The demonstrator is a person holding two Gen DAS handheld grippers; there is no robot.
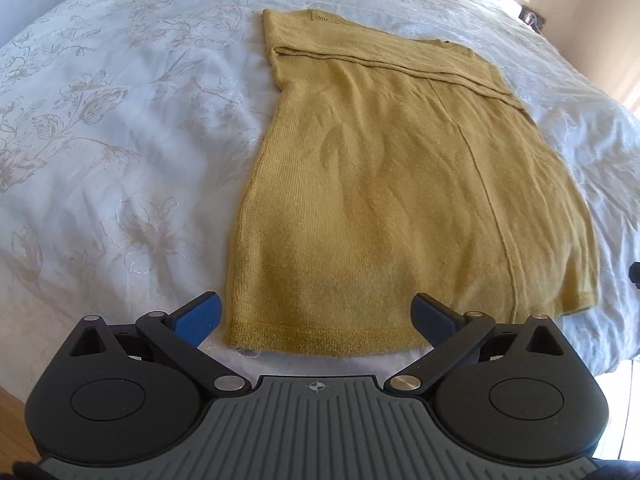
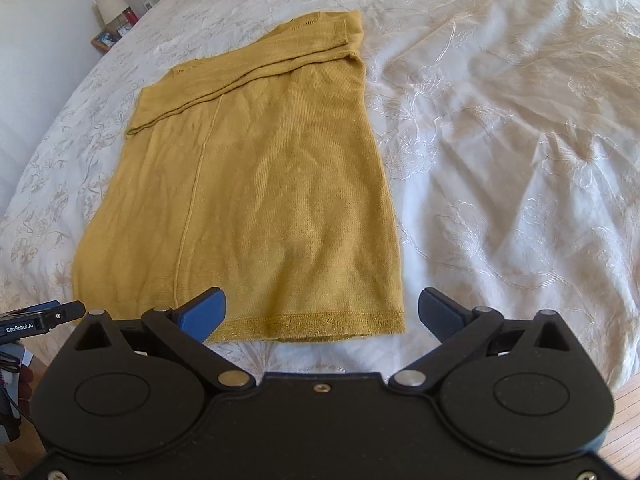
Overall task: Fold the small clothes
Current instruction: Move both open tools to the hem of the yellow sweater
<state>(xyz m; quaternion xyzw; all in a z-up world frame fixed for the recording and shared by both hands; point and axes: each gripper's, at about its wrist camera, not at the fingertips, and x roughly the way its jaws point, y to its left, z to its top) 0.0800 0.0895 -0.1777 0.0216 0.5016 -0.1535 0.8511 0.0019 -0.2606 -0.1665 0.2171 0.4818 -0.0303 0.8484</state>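
Observation:
A mustard-yellow knit top (image 1: 384, 184) lies flat on the bed, its sides folded in and a sleeve laid across near the neck end. Its ribbed hem faces me. My left gripper (image 1: 318, 322) hangs open above the hem's left part, blue pads wide apart, nothing between them. In the right wrist view the same top (image 2: 260, 184) fills the middle left. My right gripper (image 2: 322, 316) is open over the hem's right corner, holding nothing. The left gripper's side (image 2: 44, 318) shows at the left edge there.
A white bedspread (image 1: 120, 140) with pale embroidered flowers covers the bed, rumpled on the right (image 2: 520, 140). A bedside shelf with a lamp (image 2: 114, 10) stands at the far left. Wooden floor (image 2: 624, 424) shows beyond the bed's near edge.

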